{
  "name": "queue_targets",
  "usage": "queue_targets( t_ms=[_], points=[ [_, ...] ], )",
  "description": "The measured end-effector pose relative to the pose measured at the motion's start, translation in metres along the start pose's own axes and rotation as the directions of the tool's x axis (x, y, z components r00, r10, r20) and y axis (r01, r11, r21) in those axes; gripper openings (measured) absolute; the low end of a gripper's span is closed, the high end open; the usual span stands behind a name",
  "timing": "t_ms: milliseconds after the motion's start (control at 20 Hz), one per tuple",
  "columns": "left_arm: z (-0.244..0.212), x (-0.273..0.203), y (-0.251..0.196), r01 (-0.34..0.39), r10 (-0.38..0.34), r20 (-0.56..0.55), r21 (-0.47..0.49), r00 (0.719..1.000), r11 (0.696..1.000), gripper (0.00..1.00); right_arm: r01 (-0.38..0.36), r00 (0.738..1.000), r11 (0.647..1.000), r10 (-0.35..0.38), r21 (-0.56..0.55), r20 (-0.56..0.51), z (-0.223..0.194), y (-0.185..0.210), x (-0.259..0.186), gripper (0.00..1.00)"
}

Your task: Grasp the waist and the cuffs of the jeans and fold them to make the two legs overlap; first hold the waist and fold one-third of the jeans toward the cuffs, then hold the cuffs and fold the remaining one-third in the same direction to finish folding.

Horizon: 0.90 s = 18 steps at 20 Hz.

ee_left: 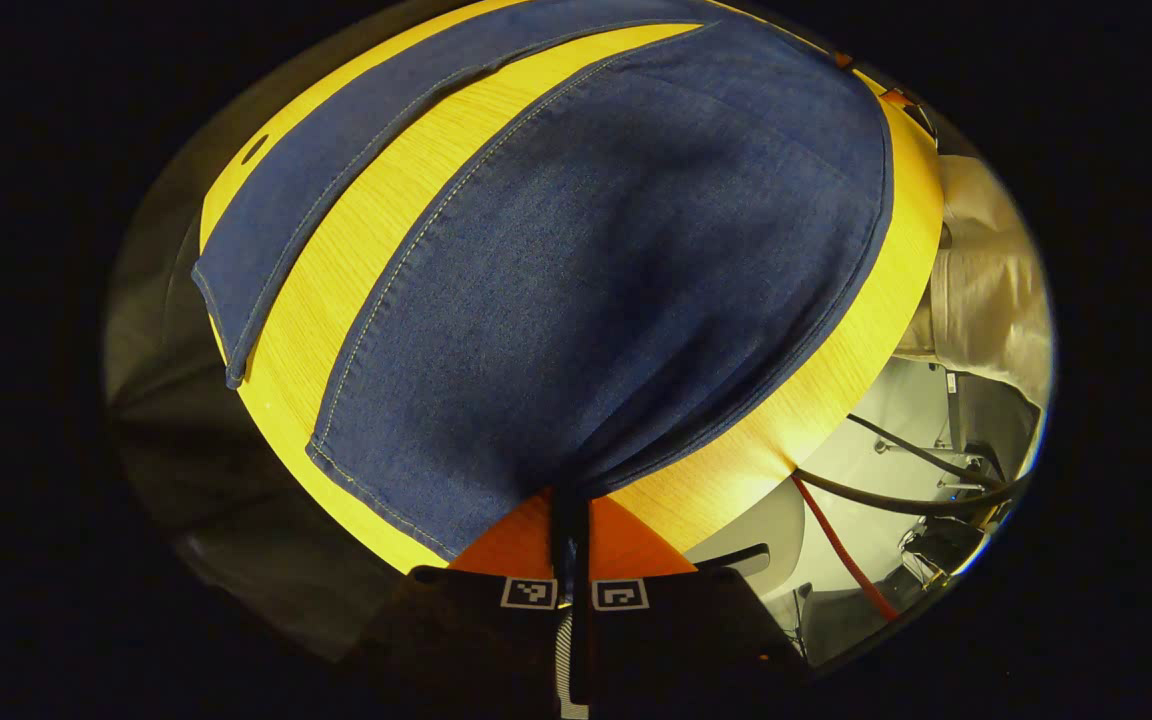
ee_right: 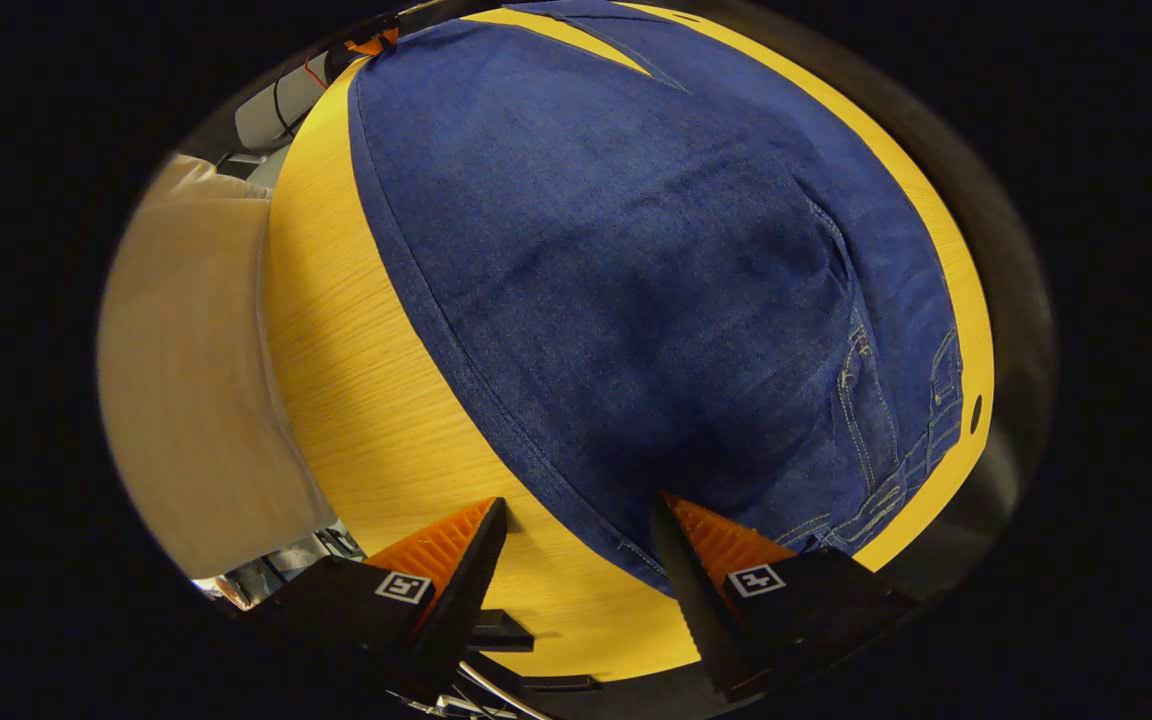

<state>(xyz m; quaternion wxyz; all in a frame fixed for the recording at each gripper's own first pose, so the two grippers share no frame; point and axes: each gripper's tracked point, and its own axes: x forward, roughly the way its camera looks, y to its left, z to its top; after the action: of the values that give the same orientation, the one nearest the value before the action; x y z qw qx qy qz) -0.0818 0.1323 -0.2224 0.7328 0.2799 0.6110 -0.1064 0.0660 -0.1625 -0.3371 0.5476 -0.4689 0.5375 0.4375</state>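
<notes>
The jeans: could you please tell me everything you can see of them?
The jeans are dark blue denim with pale stitching, spread flat on the yellow wooden table, legs apart with table showing between. The left gripper is shut on a cuff edge; the right gripper is open, straddling the side seam near the waist.

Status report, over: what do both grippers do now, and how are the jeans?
Left gripper shut on cuff. Right gripper open at waist edge. Jeans flat on table, legs apart. Nothing in the way.

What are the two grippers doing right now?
Left gripper: shut on the blue denim jeans near a cuff.
Right gripper: open, at the waist edge.
</notes>
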Motion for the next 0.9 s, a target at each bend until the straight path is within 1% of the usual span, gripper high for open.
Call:
queue_targets(
  t_ms=[100, 150, 200, 300, 350, 400, 500, 550, 600, 750, 850, 900],
  points=[
    [0.000, 0.000, 0.000, 0.001, -0.001, 0.003, 0.011, 1.000, 1.000, 0.00, 0.000, 1.000, 1.000, 0.001, 0.018, -0.019, 0.000, 0.001, 0.000, 0.87],
    [0.000, 0.001, 0.001, 0.006, -0.006, 0.006, 0.014, 1.000, 1.000, 0.00, -0.001, 1.000, 0.999, 0.002, 0.034, -0.029, 0.002, -0.001, -0.001, 0.81],
    [0.000, -0.001, 0.001, 0.012, -0.012, 0.011, 0.014, 1.000, 1.000, 0.00, 0.001, 0.999, 0.998, 0.002, 0.063, -0.043, 0.004, -0.002, -0.002, 0.77],
    [0.000, 0.000, 0.000, 0.019, -0.019, 0.027, 0.014, 0.999, 1.000, 0.00, 0.003, 0.998, 0.993, 0.005, 0.121, -0.068, 0.006, -0.008, 0.000, 0.65],
    [0.001, -0.001, 0.000, 0.018, -0.019, 0.037, 0.019, 0.999, 1.000, 0.00, 0.006, 0.997, 0.989, 0.006, 0.148, -0.077, 0.006, -0.011, -0.001, 0.62],
    [0.000, -0.001, 0.000, 0.017, -0.018, 0.044, 0.022, 0.999, 1.000, 0.00, 0.011, 0.996, 0.984, 0.004, 0.178, -0.084, 0.007, -0.014, 0.000, 0.52],
    [0.001, -0.001, 0.000, 0.016, -0.017, 0.059, 0.017, 0.998, 1.000, 0.00, 0.034, 0.997, 0.966, -0.013, 0.257, -0.081, 0.009, -0.025, 0.002, 0.35],
    [0.001, -0.002, 0.000, 0.016, -0.017, 0.065, 0.010, 0.998, 1.000, 0.00, 0.046, 0.997, 0.953, -0.022, 0.301, -0.080, 0.009, -0.029, 0.003, 0.14],
    [0.001, -0.001, 0.000, 0.015, -0.016, 0.067, 0.003, 0.998, 1.000, 0.00, 0.059, 0.997, 0.937, -0.035, 0.346, -0.076, 0.009, -0.032, 0.001, 0.12],
    [0.002, -0.001, 0.001, 0.014, -0.012, 0.085, -0.019, 0.996, 1.000, 0.00, 0.104, 0.993, 0.903, -0.075, 0.417, -0.086, 0.003, -0.030, 0.002, 0.12],
    [0.003, -0.002, 0.002, 0.010, -0.002, 0.112, -0.068, 0.994, 0.998, 0.00, 0.157, 0.987, 0.884, -0.120, 0.441, -0.111, 0.003, -0.030, 0.001, 0.12],
    [0.003, -0.002, 0.002, 0.007, 0.007, 0.128, -0.109, 0.992, 0.994, 0.00, 0.185, 0.982, 0.874, -0.144, 0.450, -0.123, 0.004, -0.030, -0.001, 0.11]
  ],
)
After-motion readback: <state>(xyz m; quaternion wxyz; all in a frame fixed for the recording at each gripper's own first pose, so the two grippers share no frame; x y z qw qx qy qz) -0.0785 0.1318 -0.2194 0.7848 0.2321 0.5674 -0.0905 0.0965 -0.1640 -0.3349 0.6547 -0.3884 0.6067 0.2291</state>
